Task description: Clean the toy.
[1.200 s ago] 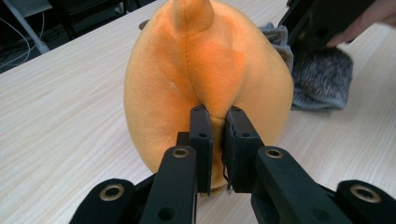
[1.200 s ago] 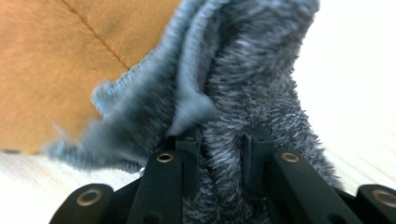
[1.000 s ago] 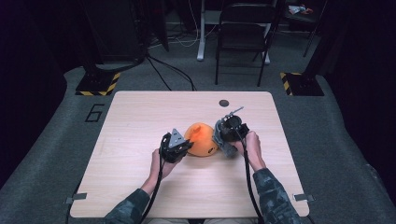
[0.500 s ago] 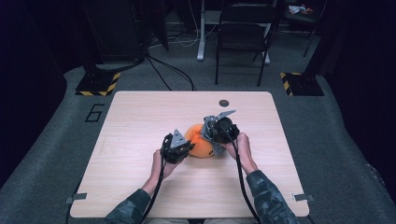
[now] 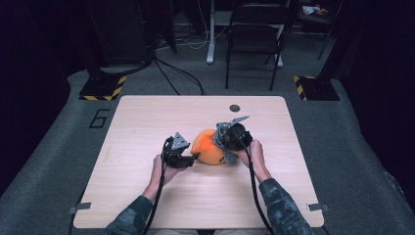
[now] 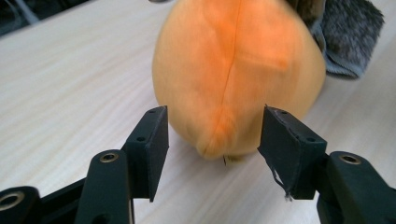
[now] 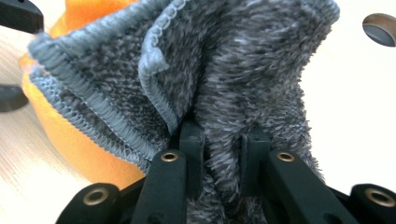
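A round orange plush (image 5: 208, 147) lies in the middle of the wooden table (image 5: 147, 117). My left gripper (image 5: 193, 157) is at its left side. In the left gripper view the jaws (image 6: 212, 135) have just been opening and stand on either side of the plush's seamed end (image 6: 233, 60), with the pads clear of it. My right gripper (image 5: 226, 147) is at the plush's right side, shut (image 7: 218, 135) on a fuzzy grey cloth (image 7: 224, 70). The cloth bunches up against the orange plush (image 7: 88, 154). The left gripper view has the cloth (image 6: 350, 42) behind the plush.
A small dark round disc (image 5: 235, 108) sits on the table beyond the plush, and it is also at the top right of the right gripper view (image 7: 380, 28). A folding chair (image 5: 257, 34) and a striped floor base (image 5: 103, 88) stand past the far edge.
The left gripper's jaws have come apart at the plush's end. The right gripper has shifted slightly in toward the plush and still holds the grey cloth.
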Action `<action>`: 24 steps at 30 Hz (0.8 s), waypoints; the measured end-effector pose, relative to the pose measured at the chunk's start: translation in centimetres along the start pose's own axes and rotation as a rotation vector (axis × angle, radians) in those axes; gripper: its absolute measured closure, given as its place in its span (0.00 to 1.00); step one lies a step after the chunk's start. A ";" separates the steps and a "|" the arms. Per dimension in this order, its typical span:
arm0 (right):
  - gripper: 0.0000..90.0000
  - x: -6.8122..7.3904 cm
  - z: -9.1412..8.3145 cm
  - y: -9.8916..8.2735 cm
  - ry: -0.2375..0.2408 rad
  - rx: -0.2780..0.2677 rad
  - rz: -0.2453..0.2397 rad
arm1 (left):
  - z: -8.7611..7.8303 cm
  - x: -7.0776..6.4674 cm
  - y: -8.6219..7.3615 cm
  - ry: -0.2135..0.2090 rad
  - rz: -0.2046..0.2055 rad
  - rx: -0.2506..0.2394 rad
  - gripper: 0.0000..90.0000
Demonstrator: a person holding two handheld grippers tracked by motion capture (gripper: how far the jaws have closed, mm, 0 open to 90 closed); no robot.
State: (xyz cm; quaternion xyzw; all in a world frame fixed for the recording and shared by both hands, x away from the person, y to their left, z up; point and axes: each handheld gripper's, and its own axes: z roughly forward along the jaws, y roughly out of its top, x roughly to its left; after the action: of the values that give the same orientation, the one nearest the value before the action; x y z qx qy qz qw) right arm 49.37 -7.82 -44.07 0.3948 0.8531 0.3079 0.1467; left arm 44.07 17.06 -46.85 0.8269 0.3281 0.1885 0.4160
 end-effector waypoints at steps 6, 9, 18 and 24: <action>0.84 -0.2 0.0 -0.1 -0.006 0.005 0.010 | 0.9 -0.6 -0.2 -0.023 0.008 0.008 0.67; 0.84 -0.3 -0.2 -0.1 -0.024 0.006 0.000 | 0.9 -0.8 -0.2 -0.022 0.004 -0.017 0.82; 0.84 -0.6 -2.2 0.5 -0.072 -0.016 0.023 | 0.3 -1.5 0.5 -0.005 0.028 -0.087 0.93; 0.84 -0.5 -3.7 1.0 -0.082 -0.041 0.033 | -0.6 -1.7 1.4 0.006 0.044 -0.125 0.93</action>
State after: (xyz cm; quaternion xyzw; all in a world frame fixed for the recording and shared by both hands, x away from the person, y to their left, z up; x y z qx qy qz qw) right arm 48.45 -9.22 -40.58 0.4181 0.8332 0.3113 0.1846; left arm 43.07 15.59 -45.44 0.8059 0.2984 0.2201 0.4617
